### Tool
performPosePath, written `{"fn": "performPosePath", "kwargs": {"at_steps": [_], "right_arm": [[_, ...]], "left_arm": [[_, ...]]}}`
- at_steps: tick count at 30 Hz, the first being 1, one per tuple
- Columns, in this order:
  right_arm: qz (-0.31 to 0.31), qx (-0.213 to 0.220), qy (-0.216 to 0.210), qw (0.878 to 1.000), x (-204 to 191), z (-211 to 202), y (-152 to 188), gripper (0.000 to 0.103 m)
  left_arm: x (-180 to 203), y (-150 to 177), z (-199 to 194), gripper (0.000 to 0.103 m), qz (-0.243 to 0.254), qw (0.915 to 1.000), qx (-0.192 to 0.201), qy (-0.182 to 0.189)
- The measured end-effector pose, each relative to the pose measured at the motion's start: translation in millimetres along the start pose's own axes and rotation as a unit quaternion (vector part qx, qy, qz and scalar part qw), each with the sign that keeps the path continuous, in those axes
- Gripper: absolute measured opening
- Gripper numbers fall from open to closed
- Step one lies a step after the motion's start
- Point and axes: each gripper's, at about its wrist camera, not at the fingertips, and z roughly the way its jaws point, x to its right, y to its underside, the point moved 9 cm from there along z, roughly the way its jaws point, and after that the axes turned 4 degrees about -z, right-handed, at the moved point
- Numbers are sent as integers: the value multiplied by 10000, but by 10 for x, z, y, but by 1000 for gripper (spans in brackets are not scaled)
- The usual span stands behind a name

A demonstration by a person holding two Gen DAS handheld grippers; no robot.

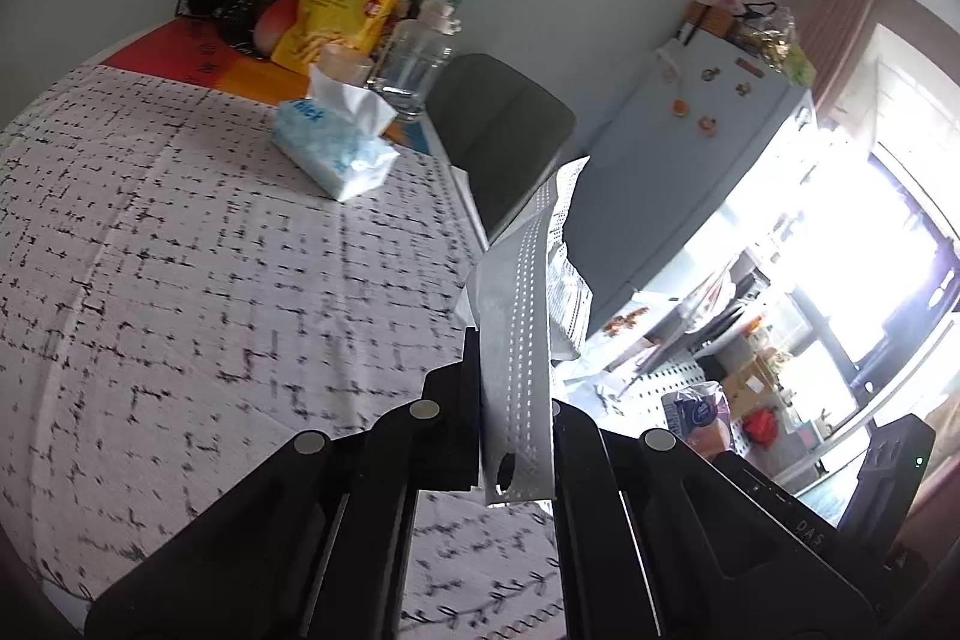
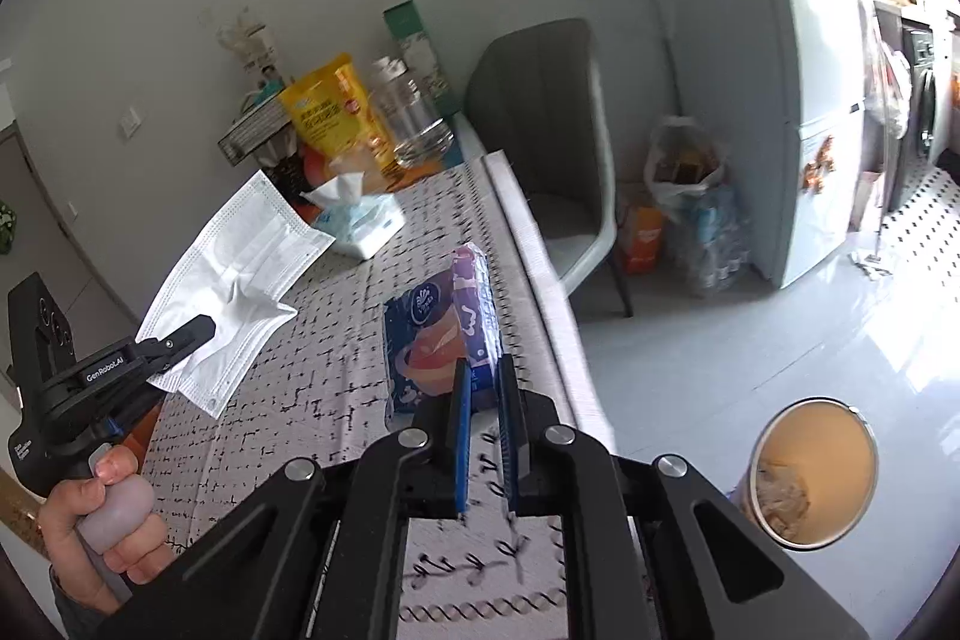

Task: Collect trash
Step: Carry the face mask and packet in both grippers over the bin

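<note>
My right hand-held gripper [image 2: 483, 388] pinched the purple wrapper [image 2: 474, 304], long axis pointing away; the bin [image 2: 810, 472] sat lower right, nearer it. My left hand-held gripper [image 2: 198, 331] clamped the mask [image 2: 240, 256].

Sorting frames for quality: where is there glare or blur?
Left wrist view: bright window blows out the right side; patterned tablecloth smears near the bottom edge. Right wrist view: evenly lit, glossy floor reflects light, tablecloth print blurs near the fingers.
</note>
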Motion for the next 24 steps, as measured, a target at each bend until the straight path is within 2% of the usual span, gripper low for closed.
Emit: {"fn": "performPosePath", "kwargs": {"at_steps": [6, 16, 24], "right_arm": [[18, 196, 206, 9996, 219, -371, 4, 9], [188, 257, 495, 9983, 533, -606, 56, 9], [463, 305, 852, 9948, 1021, -698, 138, 9]], "left_arm": [[236, 168, -68, 3, 197, 9996, -75, 184], [489, 369, 34, 3, 273, 9982, -249, 470], [785, 479, 373, 3, 529, 9957, -504, 562]]}}
